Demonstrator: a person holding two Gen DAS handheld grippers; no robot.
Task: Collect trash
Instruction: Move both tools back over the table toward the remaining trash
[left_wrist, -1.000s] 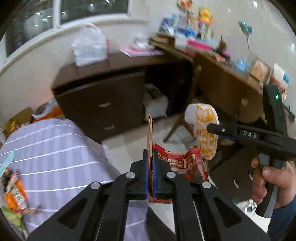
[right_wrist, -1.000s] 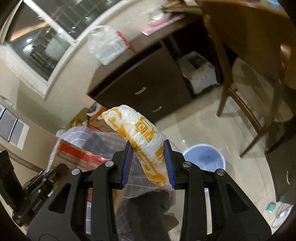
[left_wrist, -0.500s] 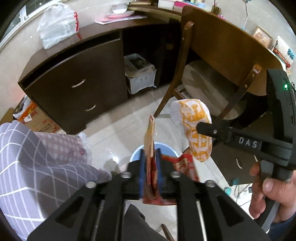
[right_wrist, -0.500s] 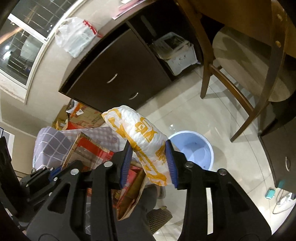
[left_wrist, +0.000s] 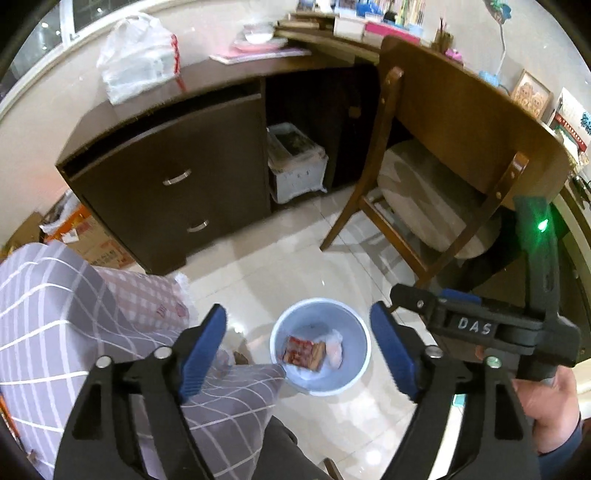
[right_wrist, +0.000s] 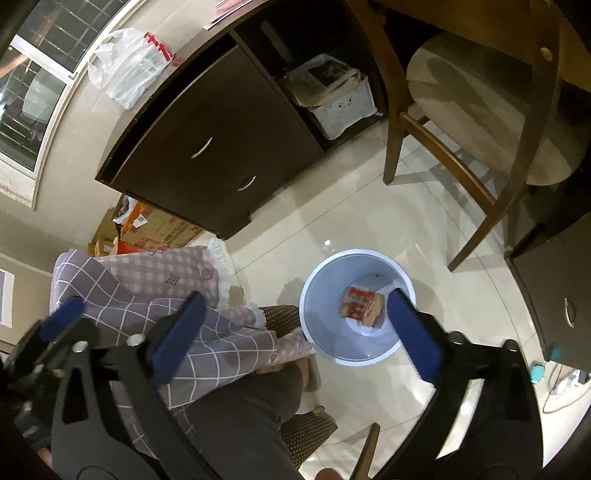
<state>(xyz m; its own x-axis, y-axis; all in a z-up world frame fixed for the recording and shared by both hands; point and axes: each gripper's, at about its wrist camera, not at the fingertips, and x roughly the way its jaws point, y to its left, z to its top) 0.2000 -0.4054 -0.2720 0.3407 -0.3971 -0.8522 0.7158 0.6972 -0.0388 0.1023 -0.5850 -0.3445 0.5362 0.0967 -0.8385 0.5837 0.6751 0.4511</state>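
Observation:
A light blue bin (left_wrist: 352, 374) stands on the tiled floor below both grippers; it also shows in the right wrist view (right_wrist: 321, 295). In it lie a red cardboard box (left_wrist: 303, 352), also seen in the right wrist view (right_wrist: 360, 305), and a white and yellow plastic bag (left_wrist: 334, 349). My left gripper (left_wrist: 299, 354) is open and empty above the bin. My right gripper (right_wrist: 293, 332) is open and empty above the bin's left rim; its body shows at the right of the left wrist view (left_wrist: 476, 326).
A dark wooden cabinet (left_wrist: 173, 166) with a white plastic bag (left_wrist: 142, 55) on top stands behind. A wooden chair (left_wrist: 436, 177) is to the right. A white basket (left_wrist: 295, 166) sits under the desk. A checked bedspread (left_wrist: 55, 314) and cardboard boxes (right_wrist: 155, 225) lie left.
Both grippers opened over the bin. The red box left my left gripper and the white and yellow bag left my right gripper; both now lie in the bin.

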